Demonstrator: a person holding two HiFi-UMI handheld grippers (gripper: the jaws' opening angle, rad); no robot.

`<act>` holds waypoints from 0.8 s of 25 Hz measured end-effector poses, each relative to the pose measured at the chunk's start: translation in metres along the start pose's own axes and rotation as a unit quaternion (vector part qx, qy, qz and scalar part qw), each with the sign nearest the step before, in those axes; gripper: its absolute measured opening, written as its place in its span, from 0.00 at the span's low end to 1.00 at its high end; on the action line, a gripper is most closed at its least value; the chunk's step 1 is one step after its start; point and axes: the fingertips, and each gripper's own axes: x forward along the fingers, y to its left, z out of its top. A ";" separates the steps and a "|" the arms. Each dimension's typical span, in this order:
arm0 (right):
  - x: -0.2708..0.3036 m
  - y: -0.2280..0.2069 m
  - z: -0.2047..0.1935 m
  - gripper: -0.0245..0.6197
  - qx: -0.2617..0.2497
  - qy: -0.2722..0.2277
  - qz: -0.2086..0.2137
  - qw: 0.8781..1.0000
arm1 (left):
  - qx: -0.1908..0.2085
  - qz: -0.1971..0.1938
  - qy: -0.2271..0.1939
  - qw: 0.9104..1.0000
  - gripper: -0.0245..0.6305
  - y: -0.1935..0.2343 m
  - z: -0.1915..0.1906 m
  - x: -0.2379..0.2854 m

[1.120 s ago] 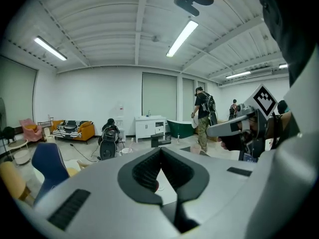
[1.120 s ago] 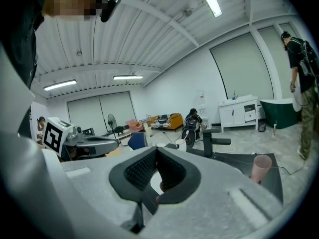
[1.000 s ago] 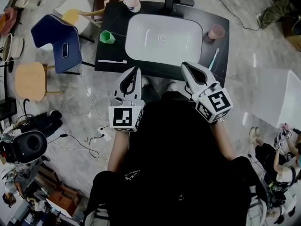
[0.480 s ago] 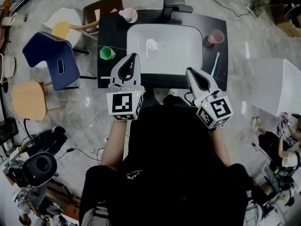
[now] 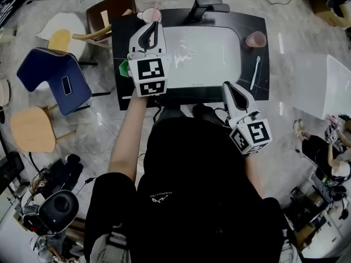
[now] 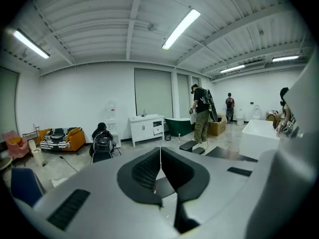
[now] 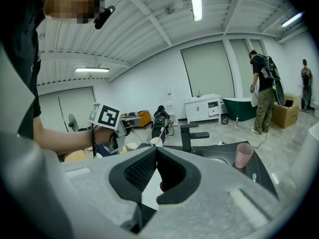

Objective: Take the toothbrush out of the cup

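one round white cup [image 7: 156, 142] on glossy black rectangular counter [image 5: 264, 51].

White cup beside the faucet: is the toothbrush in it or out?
In. The right gripper view shows the pink toothbrush standing in the white cup, poking above its rim.

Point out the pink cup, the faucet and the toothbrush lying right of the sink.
Pink cup [image 5: 255, 39]: head view, on its open top.
Faucet [image 5: 211, 3]: head view, on the spout arm.
Toothbrush [image 5: 255, 73]: head view, on the middle of the handle.
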 end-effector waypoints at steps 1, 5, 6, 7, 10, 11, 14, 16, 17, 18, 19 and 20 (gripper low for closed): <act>0.002 -0.001 0.000 0.05 0.000 0.000 -0.006 1.000 | 0.004 -0.003 0.006 1.000 0.05 0.003 -0.004 0.012; 0.007 -0.001 0.000 0.05 0.004 0.001 -0.023 1.000 | 0.005 -0.018 0.040 0.999 0.05 0.007 -0.025 0.050; 0.008 -0.001 0.000 0.05 0.006 0.001 -0.028 1.000 | 0.000 -0.021 0.047 0.999 0.05 0.008 -0.030 0.056; 0.008 -0.003 -0.001 0.05 0.009 0.003 -0.034 0.999 | -0.006 -0.021 0.053 0.998 0.05 0.010 -0.035 0.061; 0.009 -0.006 -0.003 0.05 0.010 0.009 -0.046 0.999 | -0.019 -0.012 0.061 0.998 0.09 0.019 -0.047 0.079; 0.009 -0.007 -0.004 0.05 0.013 0.012 -0.050 0.999 | -0.019 -0.009 0.064 0.998 0.19 0.022 -0.050 0.086; 0.010 -0.012 -0.008 0.05 0.018 0.020 -0.062 0.998 | -0.011 -0.006 0.076 0.997 0.21 0.030 -0.057 0.109; 0.011 -0.012 -0.008 0.05 0.018 0.025 -0.062 0.998 | -0.006 -0.006 0.091 0.996 0.21 0.034 -0.065 0.122; 0.012 -0.012 -0.008 0.05 0.019 0.028 -0.062 0.997 | -0.004 -0.006 0.098 0.995 0.21 0.037 -0.069 0.128; 0.012 -0.013 -0.009 0.05 0.021 0.030 -0.065 0.997 | -0.004 -0.005 0.105 0.994 0.21 0.039 -0.074 0.133; 0.013 -0.014 -0.010 0.05 0.024 0.033 -0.068 0.997 | -0.003 -0.004 0.111 0.994 0.21 0.041 -0.078 0.138; 0.014 -0.015 -0.010 0.05 0.025 0.035 -0.070 0.997 | -0.001 -0.004 0.117 0.993 0.21 0.043 -0.082 0.144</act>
